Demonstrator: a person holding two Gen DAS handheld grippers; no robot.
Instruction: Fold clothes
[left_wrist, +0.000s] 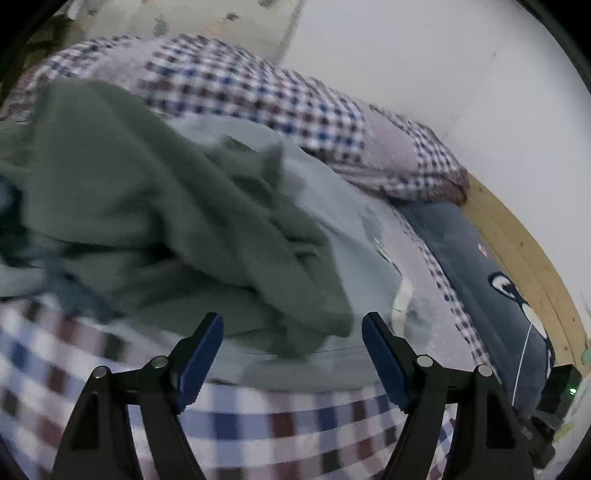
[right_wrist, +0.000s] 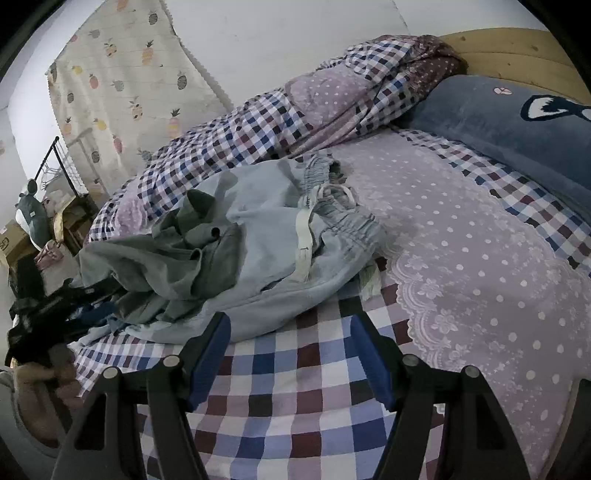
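the bed (right_wrist: 480, 280) fills the room, its checked and dotted sheet bare on the near side, a rolled quilt (right_wrist: 295, 122) along the wall and a blue pillow (right_wrist: 517, 140) at the head. the clothes sit in a heap mid-bed: pale blue shorts (right_wrist: 266, 229) with a crumpled green shirt (left_wrist: 155, 206) on top. the left claw (left_wrist: 291, 332) hovers just before the shirt's edge, jaws wide apart, holding nothing. the right claw (right_wrist: 291, 332) hangs low near the shorts, likewise spread and empty.
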